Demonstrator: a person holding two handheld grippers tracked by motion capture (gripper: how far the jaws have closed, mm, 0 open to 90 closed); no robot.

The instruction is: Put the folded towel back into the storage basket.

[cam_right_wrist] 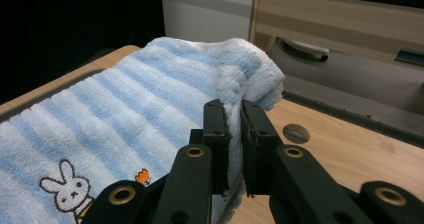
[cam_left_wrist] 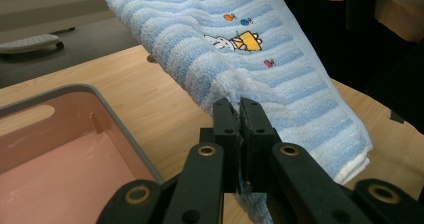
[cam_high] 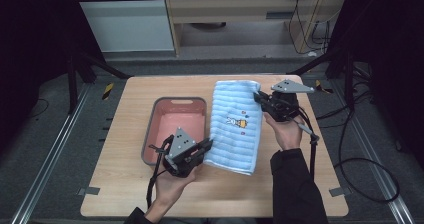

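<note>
High view: light-blue striped terry towel with a bunny print [cam_high: 235, 126] lies folded on the wooden table [cam_high: 120, 184], just right of the grey-rimmed pink plastic bin [cam_high: 175, 129]. Left gripper [cam_high: 206, 146] bites the towel's near-left corner, beside the bin's near-right corner. Right gripper [cam_high: 259, 97] bites the far-right corner, well away from the bin.

Left gripper view: black jaws are pinched fully together on a bunched fold of towel edge [cam_left_wrist: 235, 86]; the bin [cam_left_wrist: 75, 149] sits to the left, cloth drapes off to the right.

Right gripper view: jaws are clamped tight on a hump of the towel's corner [cam_right_wrist: 250, 74], with fabric sandwiched between the pads.

Step looks like lifting the towel by diagonal corners toward the bin. To do it well: raise both hands evenly, keep light tension across the diagonal so the middle doesn't sag or unfold, clear the bin's rim before moving over it, and don't ease either pinch until the cloth is above the pink floor.
</note>
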